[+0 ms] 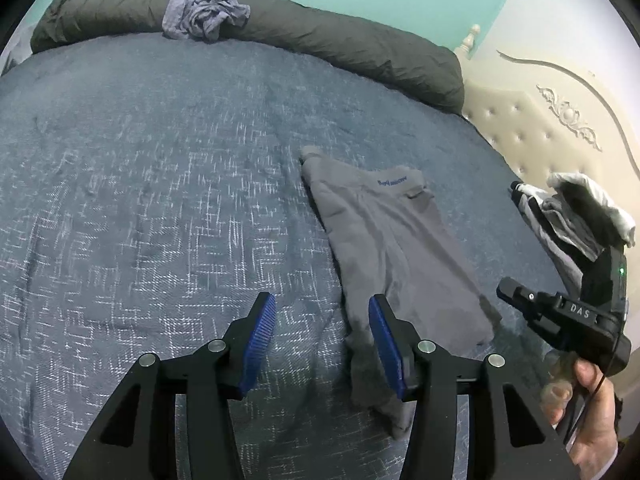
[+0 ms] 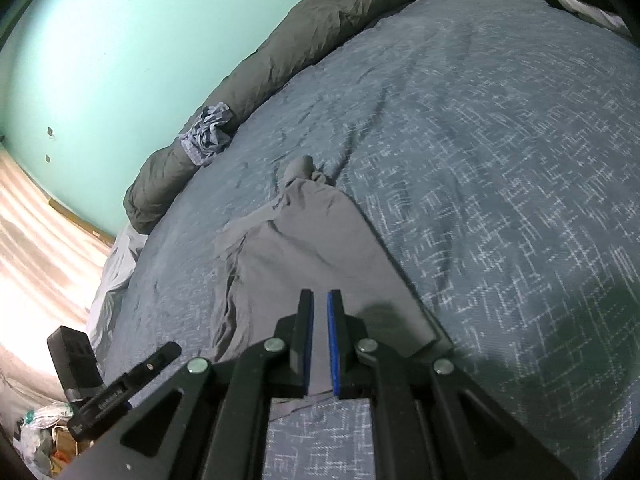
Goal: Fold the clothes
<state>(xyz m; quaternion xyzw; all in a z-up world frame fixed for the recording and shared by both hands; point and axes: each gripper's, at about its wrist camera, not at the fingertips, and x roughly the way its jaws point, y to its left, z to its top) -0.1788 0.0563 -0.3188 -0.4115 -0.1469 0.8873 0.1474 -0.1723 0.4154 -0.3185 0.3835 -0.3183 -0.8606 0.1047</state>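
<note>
The grey boxer briefs lie spread flat on the blue-grey patterned bedspread, at about 3 o'clock from the middle of the left wrist view, with the waistband and its small blue lettering toward 12 o'clock and one rumpled leg trailing down to 6 o'clock. The left gripper hangs just above the bedspread with its blue pads spread wide and nothing between them; its right-hand pad sits over the rumpled leg edge, though contact cannot be confirmed. In the right wrist view the right gripper is over the same briefs, its pads drawn nearly together with only a thin gap, and whether any cloth is pinched there cannot be told. At 3 to 4 o'clock in the left view the person's right hand holds that gripper's body. A stack of folded clothes sits at 3 o'clock by the cream tufted headboard. At 12 o'clock a dark olive duvet roll carries a crumpled blue-grey garment.
</note>
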